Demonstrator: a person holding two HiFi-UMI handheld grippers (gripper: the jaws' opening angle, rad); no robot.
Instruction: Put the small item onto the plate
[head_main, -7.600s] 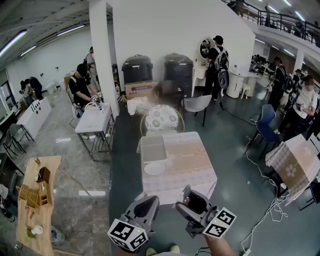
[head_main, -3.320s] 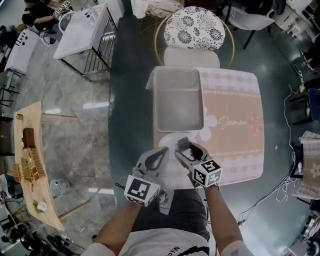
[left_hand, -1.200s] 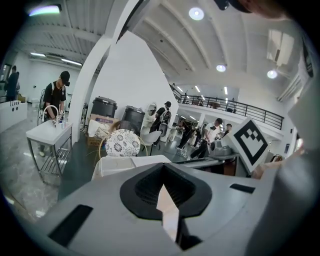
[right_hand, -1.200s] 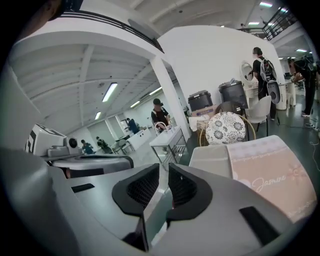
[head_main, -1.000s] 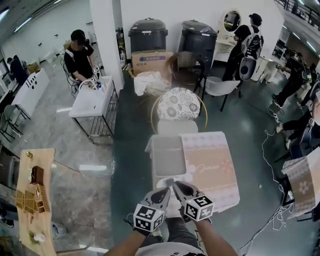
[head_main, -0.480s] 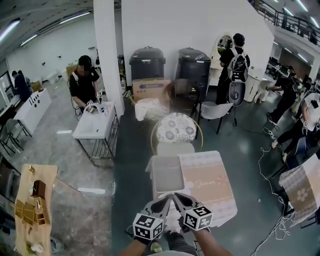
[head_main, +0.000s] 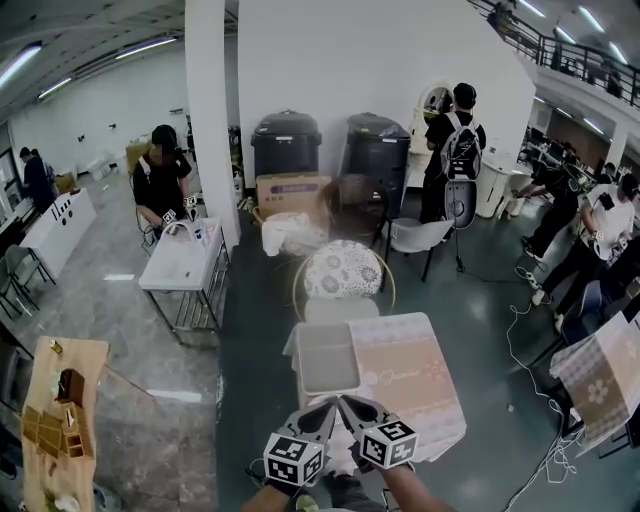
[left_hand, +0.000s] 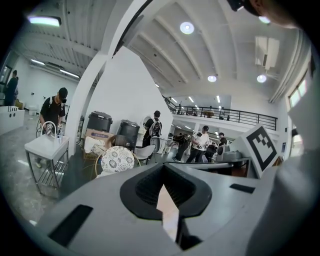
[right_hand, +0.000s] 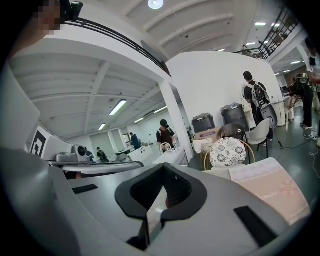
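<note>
The table with the pink chequered cloth (head_main: 405, 375) stands below me in the head view. Both grippers hover side by side over its near edge. My left gripper (head_main: 328, 407) has its jaws together, with nothing seen between them (left_hand: 166, 199). My right gripper (head_main: 347, 402) is also shut and empty (right_hand: 159, 200). A sliver of the white plate (head_main: 344, 448) shows between the two gripper bodies; the rest is hidden under them. I cannot make out the small item in any view.
A grey tray (head_main: 328, 358) lies on the table's left half. Behind the table is a round patterned chair (head_main: 343, 270). A white side table (head_main: 180, 262) and a wooden shelf unit (head_main: 55, 420) stand to the left. Several people stand around the hall.
The head view has tilted up, so the table looks smaller and more of the hall shows. Both grippers rose a little, staying close together at the bottom.
</note>
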